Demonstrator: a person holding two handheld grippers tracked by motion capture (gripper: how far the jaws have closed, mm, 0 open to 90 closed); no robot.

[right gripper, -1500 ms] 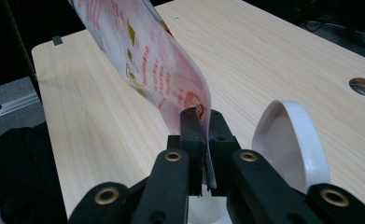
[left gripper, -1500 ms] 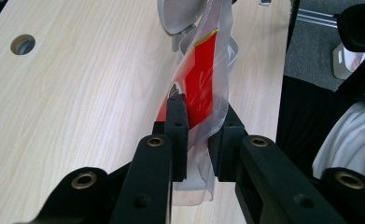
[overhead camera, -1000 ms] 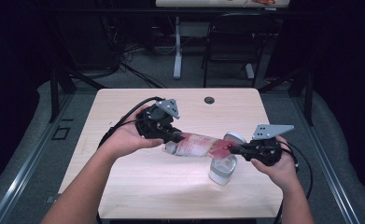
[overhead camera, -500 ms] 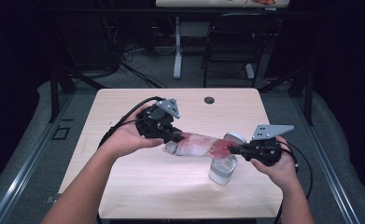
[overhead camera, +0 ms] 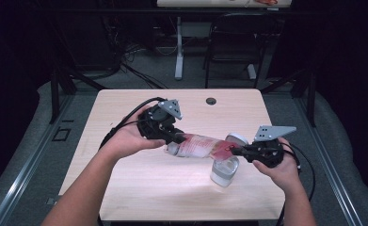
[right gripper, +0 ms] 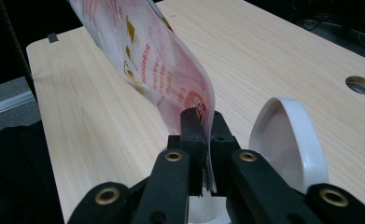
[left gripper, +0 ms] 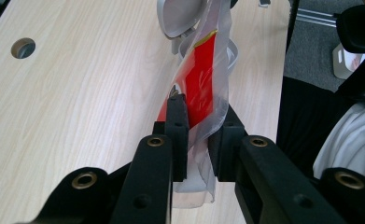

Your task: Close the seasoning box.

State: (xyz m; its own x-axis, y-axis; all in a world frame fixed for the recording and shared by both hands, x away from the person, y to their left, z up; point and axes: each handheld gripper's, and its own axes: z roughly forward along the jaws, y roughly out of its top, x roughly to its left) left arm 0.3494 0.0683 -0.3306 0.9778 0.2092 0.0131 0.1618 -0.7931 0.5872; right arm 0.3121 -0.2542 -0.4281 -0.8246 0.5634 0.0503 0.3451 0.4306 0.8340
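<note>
- Table (overhead camera: 139,188): pale wood, lying beneath both pairs of jaws.
- Plastic pouch (overhead camera: 198,146): red and clear, stretched between the jaws.
- Container (overhead camera: 224,170): white, flip lid open, directly under the pouch end by the right jaws.
- Left gripper (overhead camera: 178,138): jaws closed on one pouch end.
- Right gripper (overhead camera: 238,151): jaws pinched tight on the other end.

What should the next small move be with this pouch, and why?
Probably tilt the pouch so the right gripper's end dips toward the open container. Both grippers, left too, are shut on opposite ends, holding it stretched above the table, and the right end sits just over the container, whose lid is flipped up. I can't tell whether the pouch is torn open.
</note>
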